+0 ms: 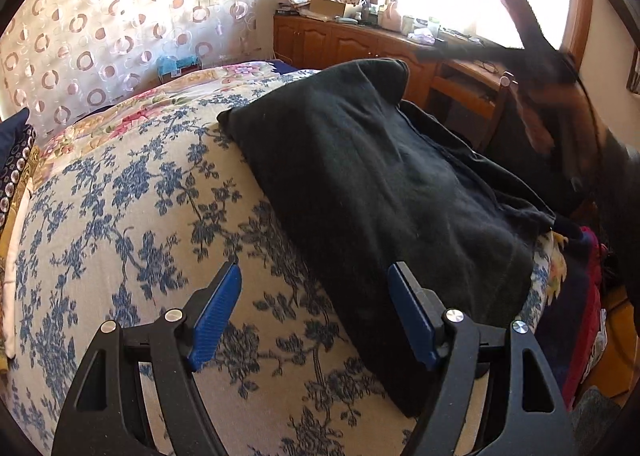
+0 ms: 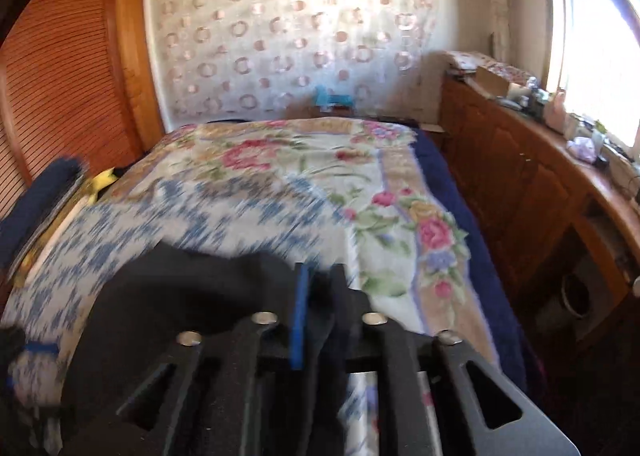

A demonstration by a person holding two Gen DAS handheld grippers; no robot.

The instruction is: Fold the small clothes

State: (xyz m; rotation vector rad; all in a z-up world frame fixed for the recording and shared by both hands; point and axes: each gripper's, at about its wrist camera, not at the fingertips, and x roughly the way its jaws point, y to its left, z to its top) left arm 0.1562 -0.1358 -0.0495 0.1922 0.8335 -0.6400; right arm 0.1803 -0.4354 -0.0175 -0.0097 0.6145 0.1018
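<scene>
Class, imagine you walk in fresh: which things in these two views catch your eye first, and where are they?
First, the black garment spread on the blue-flowered bedcover, just ahead of the open left gripper. Next, the right gripper, shut on black cloth at the bottom of its blurred view. Behind, a circle-patterned curtain glows with backlight.

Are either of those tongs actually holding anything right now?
The right tongs are shut on an edge of the black garment. The left tongs are open and hold nothing.
</scene>
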